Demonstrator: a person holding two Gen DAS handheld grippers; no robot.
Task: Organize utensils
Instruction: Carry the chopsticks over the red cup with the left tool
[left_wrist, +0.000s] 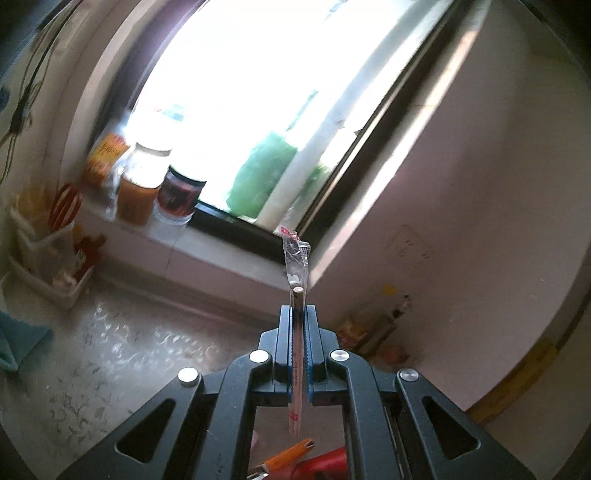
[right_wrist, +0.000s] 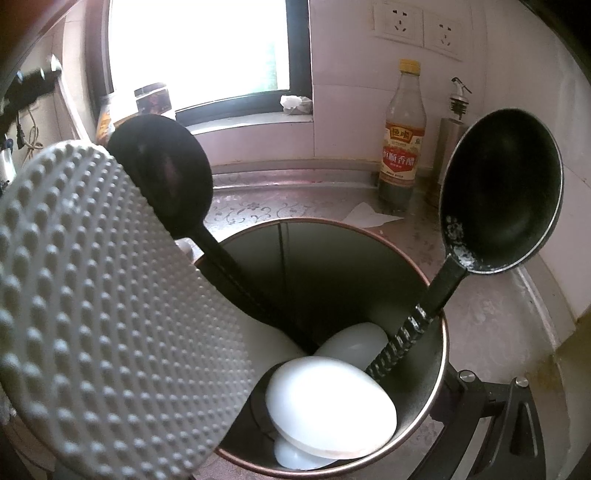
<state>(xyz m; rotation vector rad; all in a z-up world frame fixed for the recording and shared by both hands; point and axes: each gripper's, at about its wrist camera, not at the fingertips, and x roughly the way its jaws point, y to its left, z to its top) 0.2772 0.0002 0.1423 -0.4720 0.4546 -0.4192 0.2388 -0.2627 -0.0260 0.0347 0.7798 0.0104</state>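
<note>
My left tool (left_wrist: 298, 317) is clamped on a pair of wrapped disposable chopsticks (left_wrist: 297, 332). The blue pads press them from both sides. Their clear wrapper end sticks out past the fingertips, and the wooden ends hang back below the jaws, toward me. The tool is raised off the tabletop (left_wrist: 110, 354) and points at the corner below a bright window (left_wrist: 266, 92). Far to its left, a white rack (left_wrist: 44, 258) holds a red whisk (left_wrist: 64, 206). Jars (left_wrist: 177, 195) stand on the sill ahead and to the left. The picture is smeared, so small details are uncertain. Beneath the tool, close to me, lie an orange handle (left_wrist: 291, 452) and something red (left_wrist: 325, 461); I cannot tell what they are.

The right tool shows only as a black arm (right_wrist: 491, 413) at the lower right of its own view. It sits right against the outer rim of a metal utensil holder (right_wrist: 436, 376). I cannot tell whether its jaws are gripping that rim or merely resting beside it. Inside the holder, directly ahead of that tool, stand a black ladle (right_wrist: 502, 199), a black spoon (right_wrist: 166, 173), a grey dimpled paddle (right_wrist: 110, 295) and two white spoon-like heads (right_wrist: 332, 406). A vinegar bottle (right_wrist: 402, 140) stands well beyond the holder, against the tiled wall.

I judge the step in hand to be carrying the chopsticks over to the holder. The next move calls for bringing them above its opening. I would tip them upright and aim for the dark gap between the spoon and ladle handles. Only once their lower ends are inside the rim should the pads let go.
</note>
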